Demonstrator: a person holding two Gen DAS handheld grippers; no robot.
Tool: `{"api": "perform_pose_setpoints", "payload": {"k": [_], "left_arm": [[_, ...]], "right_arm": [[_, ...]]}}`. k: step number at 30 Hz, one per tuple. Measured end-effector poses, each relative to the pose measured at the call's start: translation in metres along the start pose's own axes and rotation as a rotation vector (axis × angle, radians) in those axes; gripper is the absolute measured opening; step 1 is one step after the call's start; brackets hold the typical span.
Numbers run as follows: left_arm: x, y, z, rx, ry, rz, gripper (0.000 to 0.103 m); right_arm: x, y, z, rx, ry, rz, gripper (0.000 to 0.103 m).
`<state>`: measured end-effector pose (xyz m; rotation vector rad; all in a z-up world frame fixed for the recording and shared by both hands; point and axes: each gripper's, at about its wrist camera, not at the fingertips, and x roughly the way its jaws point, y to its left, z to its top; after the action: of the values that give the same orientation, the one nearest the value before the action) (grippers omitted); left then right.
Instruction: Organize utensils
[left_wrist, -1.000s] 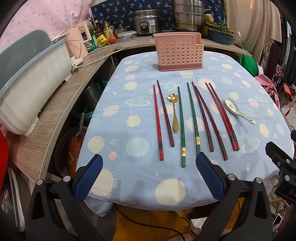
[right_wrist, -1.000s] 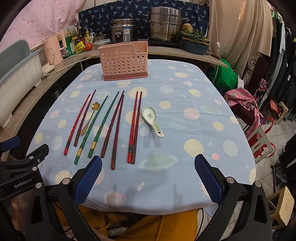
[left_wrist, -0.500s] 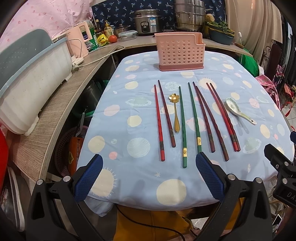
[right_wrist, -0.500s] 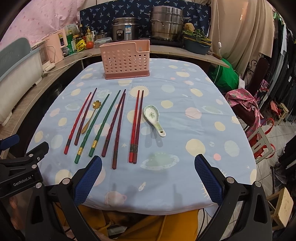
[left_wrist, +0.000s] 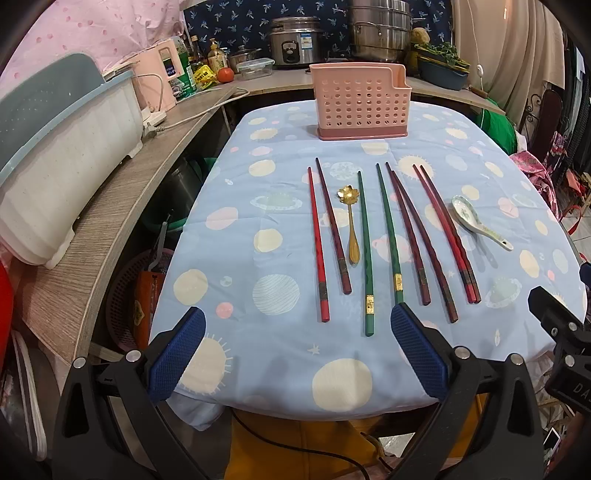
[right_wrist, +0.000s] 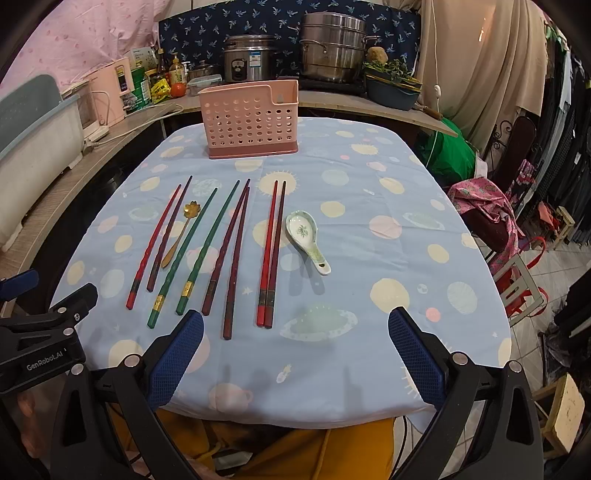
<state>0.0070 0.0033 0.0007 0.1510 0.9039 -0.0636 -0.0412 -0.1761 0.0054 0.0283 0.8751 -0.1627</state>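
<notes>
While both grippers hang just off the near edge of the table, nothing's been picked up: the left gripper (left_wrist: 297, 350) has its blue pads spread wide with only tablecloth between them, and the right gripper (right_wrist: 295, 350) is gaping the same way, holding nothing. Going left to right across the blue planet-print tablecloth (left_wrist: 236, 258), all lying flat and pointing toward the far end: a red chopstick pair (left_wrist: 317, 243), splayed a bit, then a little gold spoon (left_wrist: 351, 225) with a flower-shaped bowl, tucked just beside the first of two green chopsticks (left_wrist: 365, 254) with gold bands. Next comes a dark maroon chopstick pair (left_wrist: 417, 243), tips close and handles spreading, then a second red pair (left_wrist: 448, 236) lying tight together, and finally a white ceramic soup spoon (left_wrist: 476, 219) with a green pattern, handle angled off to the right. Beyond all of it, at the far end of the table, stands the pink perforated utensil holder (left_wrist: 362, 103), upright and well apart from the utensils.
</notes>
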Motion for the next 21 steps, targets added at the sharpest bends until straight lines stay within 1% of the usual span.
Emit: {"api": "perform_pose_setpoints", "payload": {"k": [21], "left_arm": [[0.0021, 0.0010, -0.0009, -0.006, -0.002, -0.002, 0.096]], "right_arm": [[0.0008, 0.0006, -0.0001, -0.002, 0.002, -0.001, 0.096]]}}
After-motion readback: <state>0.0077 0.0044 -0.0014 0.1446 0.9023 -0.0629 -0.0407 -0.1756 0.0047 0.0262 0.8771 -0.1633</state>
